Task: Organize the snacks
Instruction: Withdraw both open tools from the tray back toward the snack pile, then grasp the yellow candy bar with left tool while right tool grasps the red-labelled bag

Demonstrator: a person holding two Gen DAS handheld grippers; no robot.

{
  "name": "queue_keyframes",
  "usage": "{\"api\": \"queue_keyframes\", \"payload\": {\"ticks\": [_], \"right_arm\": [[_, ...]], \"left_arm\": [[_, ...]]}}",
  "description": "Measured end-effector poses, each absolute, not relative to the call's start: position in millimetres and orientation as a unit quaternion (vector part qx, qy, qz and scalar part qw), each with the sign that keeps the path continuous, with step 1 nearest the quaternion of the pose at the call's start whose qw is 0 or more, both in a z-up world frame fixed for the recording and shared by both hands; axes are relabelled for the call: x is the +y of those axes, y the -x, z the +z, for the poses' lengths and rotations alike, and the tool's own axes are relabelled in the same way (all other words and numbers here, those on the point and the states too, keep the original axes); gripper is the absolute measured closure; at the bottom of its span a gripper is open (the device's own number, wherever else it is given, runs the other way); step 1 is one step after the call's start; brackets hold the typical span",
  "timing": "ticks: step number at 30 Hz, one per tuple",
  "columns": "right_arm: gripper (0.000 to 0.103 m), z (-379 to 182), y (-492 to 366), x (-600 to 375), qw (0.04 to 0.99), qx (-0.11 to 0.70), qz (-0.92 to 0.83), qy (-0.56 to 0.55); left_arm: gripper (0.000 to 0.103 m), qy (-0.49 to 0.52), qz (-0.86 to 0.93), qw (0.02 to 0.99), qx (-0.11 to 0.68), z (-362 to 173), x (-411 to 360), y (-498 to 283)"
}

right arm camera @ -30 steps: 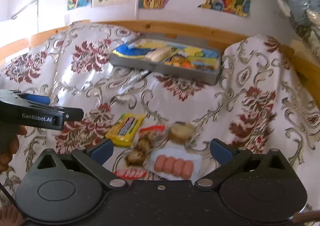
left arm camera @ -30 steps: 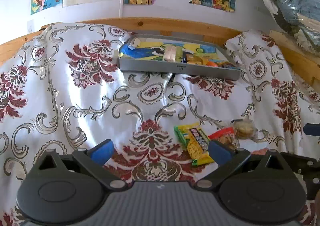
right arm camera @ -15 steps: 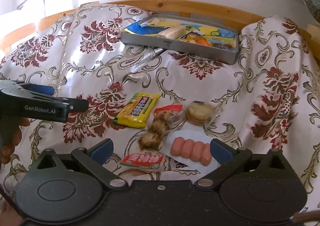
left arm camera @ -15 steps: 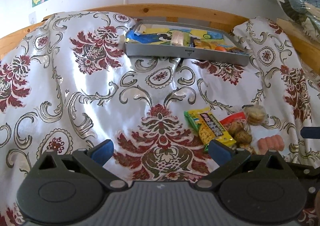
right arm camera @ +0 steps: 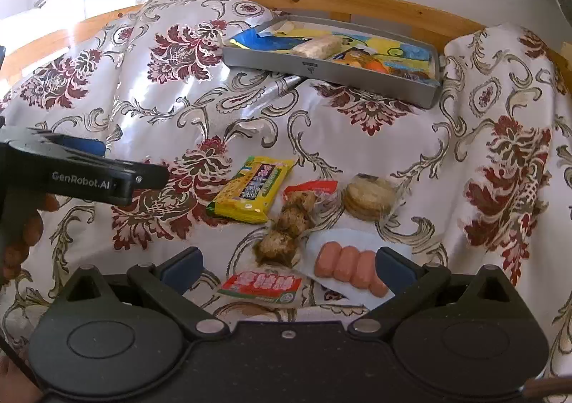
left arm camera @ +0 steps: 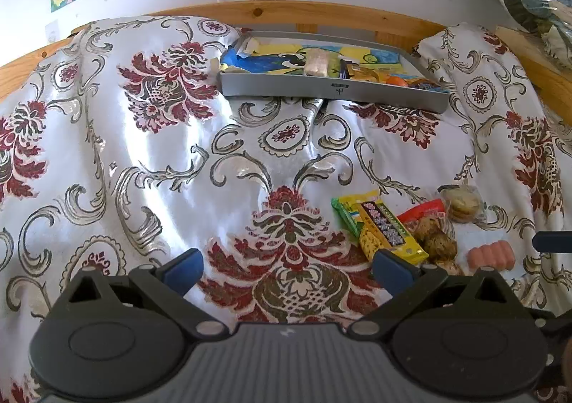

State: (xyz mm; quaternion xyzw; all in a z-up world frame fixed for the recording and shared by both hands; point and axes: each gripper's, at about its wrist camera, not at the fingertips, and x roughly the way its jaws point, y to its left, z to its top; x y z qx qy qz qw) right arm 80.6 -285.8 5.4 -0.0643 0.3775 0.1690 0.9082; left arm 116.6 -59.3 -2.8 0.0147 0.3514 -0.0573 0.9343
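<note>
Glossy floral damask cloth lies under your right gripper — jaws apart, empty; pink sausages in clear wrap at 1 o'clock, crinkly yellow packet at 11. Left gripper likewise spread.

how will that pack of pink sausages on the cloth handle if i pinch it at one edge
The sausage pack would likely sag: thin, flat film around four separate links. The glossy wrap may slip between pads. On the wrinkled satin cloth it probably slides rather than rolls.
</note>
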Motion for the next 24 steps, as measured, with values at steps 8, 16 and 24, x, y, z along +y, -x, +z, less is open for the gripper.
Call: {"api": "queue_keyframes", "payload": {"ticks": [8, 16, 24], "right_arm": [[0.001, 3.7, -86.9, -279.6, 0.912, 0.360, 0.168, 0.099], [0.001, -1.0, -92.2, -280.0, 0.916, 0.350, 0.157, 0.119], [0.001, -11.6, -102.0, -278.6, 0.919, 0.340, 0.161, 0.120]], "left_arm": [[0.001, 0.010, -0.052, 0.935, 0.352, -2.1, -61.7, -133.7], [0.001, 0.022, -0.068, 0.927, 0.368, -7.0, -70.8, -151.8], [0.001, 0.020, -0.096, 0.915, 0.392, -18.1, -78.8, -164.6]]}}
